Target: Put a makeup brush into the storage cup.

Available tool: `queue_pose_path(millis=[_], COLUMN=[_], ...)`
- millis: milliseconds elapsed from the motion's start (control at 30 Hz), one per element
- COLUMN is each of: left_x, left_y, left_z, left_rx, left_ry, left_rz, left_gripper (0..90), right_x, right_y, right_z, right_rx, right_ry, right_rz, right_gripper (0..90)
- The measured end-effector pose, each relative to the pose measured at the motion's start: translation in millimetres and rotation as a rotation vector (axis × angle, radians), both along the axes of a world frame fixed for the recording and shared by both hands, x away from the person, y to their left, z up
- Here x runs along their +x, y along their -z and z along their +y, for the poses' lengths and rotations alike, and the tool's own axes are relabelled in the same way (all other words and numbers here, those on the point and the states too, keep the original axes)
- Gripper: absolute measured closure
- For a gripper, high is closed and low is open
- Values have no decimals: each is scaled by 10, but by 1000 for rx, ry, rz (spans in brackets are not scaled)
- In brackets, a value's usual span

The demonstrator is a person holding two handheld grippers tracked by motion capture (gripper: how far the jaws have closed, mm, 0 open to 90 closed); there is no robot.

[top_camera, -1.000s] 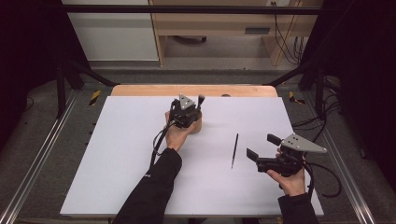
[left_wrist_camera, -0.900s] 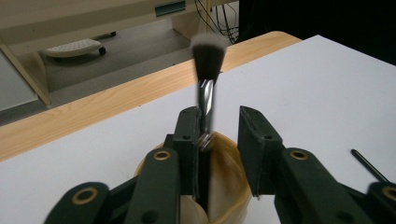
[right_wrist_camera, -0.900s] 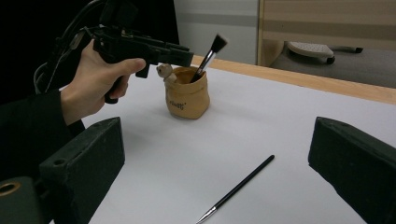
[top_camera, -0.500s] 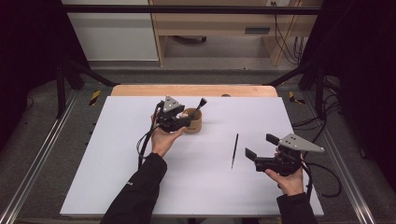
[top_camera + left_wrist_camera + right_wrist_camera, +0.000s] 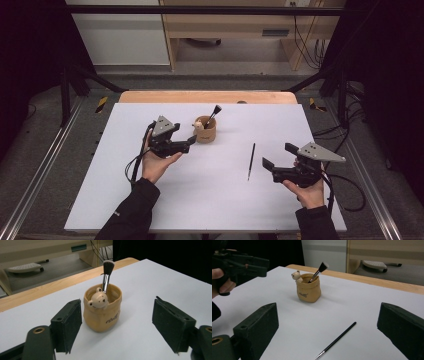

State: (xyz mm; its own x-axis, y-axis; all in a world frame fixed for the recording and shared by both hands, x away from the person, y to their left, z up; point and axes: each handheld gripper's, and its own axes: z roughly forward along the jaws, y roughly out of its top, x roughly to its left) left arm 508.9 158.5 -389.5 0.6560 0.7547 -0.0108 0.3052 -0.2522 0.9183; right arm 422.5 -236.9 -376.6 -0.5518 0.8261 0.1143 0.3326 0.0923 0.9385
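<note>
A tan pot (image 5: 205, 133) with a small bear head on its rim stands on the white table (image 5: 200, 200). A black-bristled makeup brush (image 5: 213, 115) leans in it, bristles up. My left gripper (image 5: 190, 143) is open just left of the pot, apart from it. In the left gripper view the pot (image 5: 102, 312) sits beyond the open jaws (image 5: 117, 320). A thin black liner brush (image 5: 251, 161) lies flat to the pot's right. My right gripper (image 5: 276, 156) is open beside it, and in the right gripper view the thin brush (image 5: 337, 340) lies between the spread jaws (image 5: 329, 322).
A wooden table edge (image 5: 207, 96) runs along the far side of the white sheet. Metal rails (image 5: 370, 200) flank the table. A cable (image 5: 345, 192) trails from the right gripper. Shelving and wires stand beyond the table.
My left gripper has drawn back from over the pot, leftward and toward the person. The makeup brush stays in the pot. The right gripper has hardly moved.
</note>
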Motion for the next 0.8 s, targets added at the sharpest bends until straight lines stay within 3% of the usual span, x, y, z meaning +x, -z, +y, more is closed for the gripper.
queue_pose_path(millis=[367,500,667,800], left_x=[-295,-388,-493,-550], left_y=[40,77,113,110], left_z=[246,363,508,616], left_rx=[2,-5,23,12], left_ry=[0,-11,-30,-42], left_rz=[7,13,17,20], left_gripper=[146,137,110,101], right_x=[26,32,37,51], right_y=[26,24,25,29], right_z=[24,29,53,67], right_rx=[-22,-22,-27,-29], right_ry=[1,8,12,13], right_rz=[7,8,14,17], right_gripper=[39,42,43,45])
